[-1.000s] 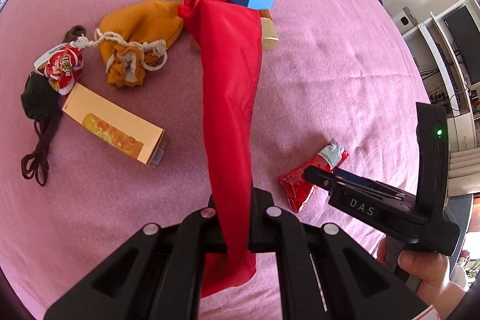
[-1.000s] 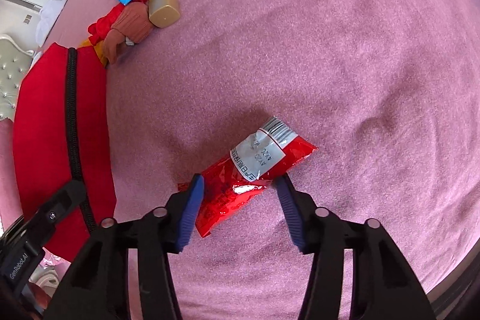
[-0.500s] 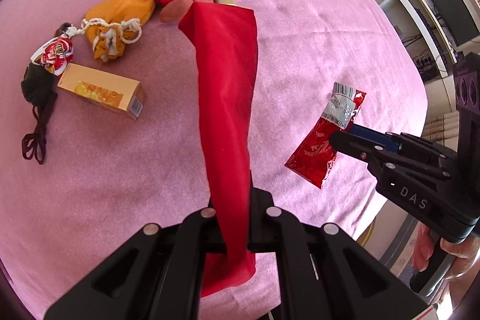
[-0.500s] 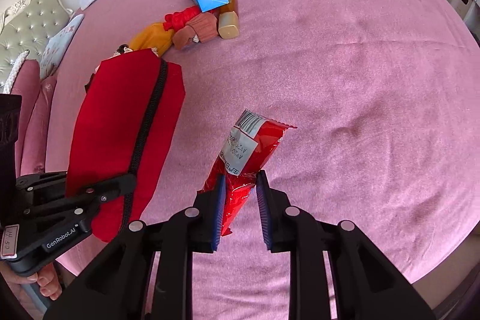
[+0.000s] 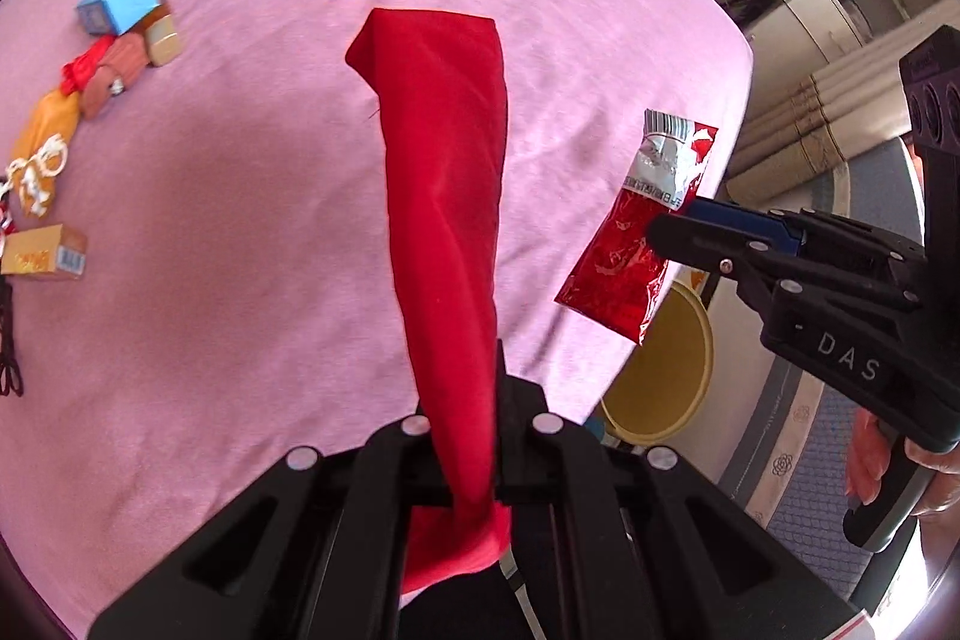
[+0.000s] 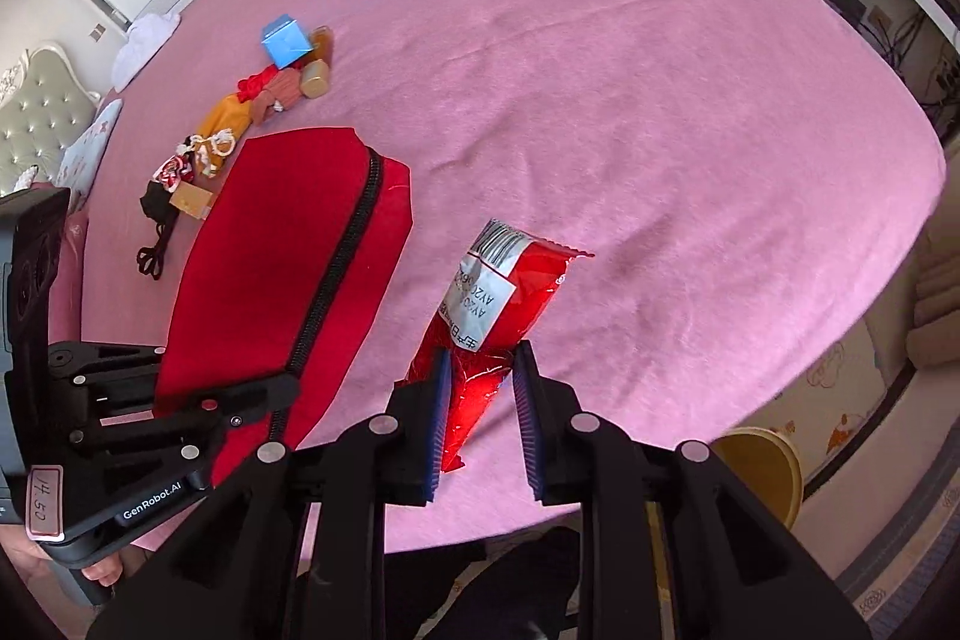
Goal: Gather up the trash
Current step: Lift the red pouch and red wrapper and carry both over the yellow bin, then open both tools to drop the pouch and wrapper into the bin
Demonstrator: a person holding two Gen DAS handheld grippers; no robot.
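My left gripper point(image 5: 465, 400) is shut on a red zip bag point(image 5: 444, 196) and holds it up above the pink table; the bag's black zipper shows in the right wrist view point(image 6: 288, 292). My right gripper point(image 6: 480, 370) is shut on a red snack wrapper point(image 6: 495, 304) with a silver barcode end, held in the air near the table's front edge. In the left wrist view the wrapper point(image 5: 642, 244) hangs to the right of the bag, apart from it, with the right gripper point(image 5: 672, 226) clamped on its side.
Far left on the pink tablecloth point(image 6: 600, 70) lie a blue box point(image 5: 117, 4), a small bottle point(image 5: 162, 40), red and orange pouches point(image 5: 48, 124), a yellow carton point(image 5: 42, 259) and a black cord. A yellow bin point(image 5: 660, 376) stands on the floor beside the table.
The right gripper closed on the wrapper and lifted it off the table toward the edge. The left gripper rose and swung right with the bag, so the clutter now sits far left.
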